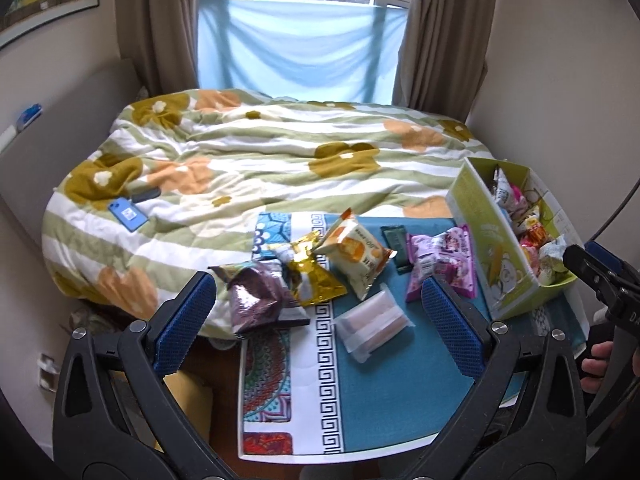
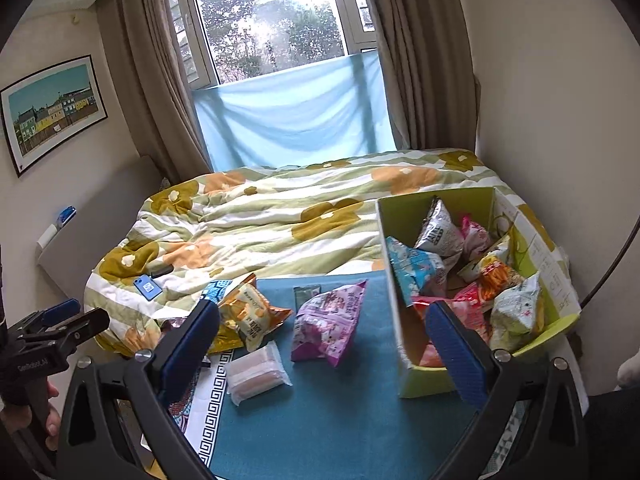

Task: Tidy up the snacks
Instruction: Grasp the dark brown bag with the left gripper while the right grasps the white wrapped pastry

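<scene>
From the left wrist, the left gripper (image 1: 318, 304) is hovering with fingers spread and empty over loose packets on the table (image 1: 380, 392): a purple foil bag (image 1: 256, 300), a gold packet (image 1: 308, 276) and a clear wafer pack (image 1: 374, 330).

From the right wrist, the right gripper (image 2: 322, 334) is also hanging spread and empty beside the green box (image 2: 404, 288), already crowded with snacks. Another packet dropped in carelessly could slide off the heap.
</scene>
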`<state>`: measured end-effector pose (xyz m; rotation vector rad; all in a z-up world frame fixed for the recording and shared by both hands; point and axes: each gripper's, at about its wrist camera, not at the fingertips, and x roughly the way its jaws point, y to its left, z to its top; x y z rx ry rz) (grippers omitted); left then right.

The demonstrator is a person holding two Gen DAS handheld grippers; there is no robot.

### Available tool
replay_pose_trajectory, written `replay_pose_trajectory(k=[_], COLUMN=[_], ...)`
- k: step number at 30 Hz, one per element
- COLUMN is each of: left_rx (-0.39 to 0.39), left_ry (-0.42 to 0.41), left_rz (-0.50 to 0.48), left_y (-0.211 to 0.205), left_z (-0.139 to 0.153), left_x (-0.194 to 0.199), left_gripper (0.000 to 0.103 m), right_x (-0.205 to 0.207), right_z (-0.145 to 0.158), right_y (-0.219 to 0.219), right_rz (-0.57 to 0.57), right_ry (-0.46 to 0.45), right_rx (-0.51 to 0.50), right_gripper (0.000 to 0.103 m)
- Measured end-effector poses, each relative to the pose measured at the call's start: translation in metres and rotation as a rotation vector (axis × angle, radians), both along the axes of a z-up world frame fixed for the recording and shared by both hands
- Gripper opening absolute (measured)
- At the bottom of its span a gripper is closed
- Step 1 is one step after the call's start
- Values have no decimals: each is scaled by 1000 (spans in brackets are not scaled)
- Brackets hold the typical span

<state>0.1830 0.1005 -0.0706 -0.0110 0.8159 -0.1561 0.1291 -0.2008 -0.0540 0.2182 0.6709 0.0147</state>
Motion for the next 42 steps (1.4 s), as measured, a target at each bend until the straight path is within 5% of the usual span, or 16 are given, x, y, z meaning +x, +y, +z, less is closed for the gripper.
replay_pose_trajectory(k=[14, 21, 25, 35, 42], left_rx=[-31, 25, 24, 14, 33], left_ry=[273, 371, 398, 415, 415], left_rz=[160, 210, 229, 211, 193], left_y=[44, 40, 43, 39, 36], left_z=[-125, -174, -188, -196, -192], left_x=[105, 137, 144, 148, 146], left_gripper=[102, 102, 102, 69, 58], right_x=[66, 94, 107, 117, 123], right_z=[-112, -166, -190, -220, -232], right_y=[99, 122, 126, 140, 148], right_rz=[248, 314, 340, 425, 457], right_ry=[219, 305, 352, 418, 437], right_rx=[-111, -151, -138, -186, -188], right_gripper=[102, 102, 102, 102, 102])
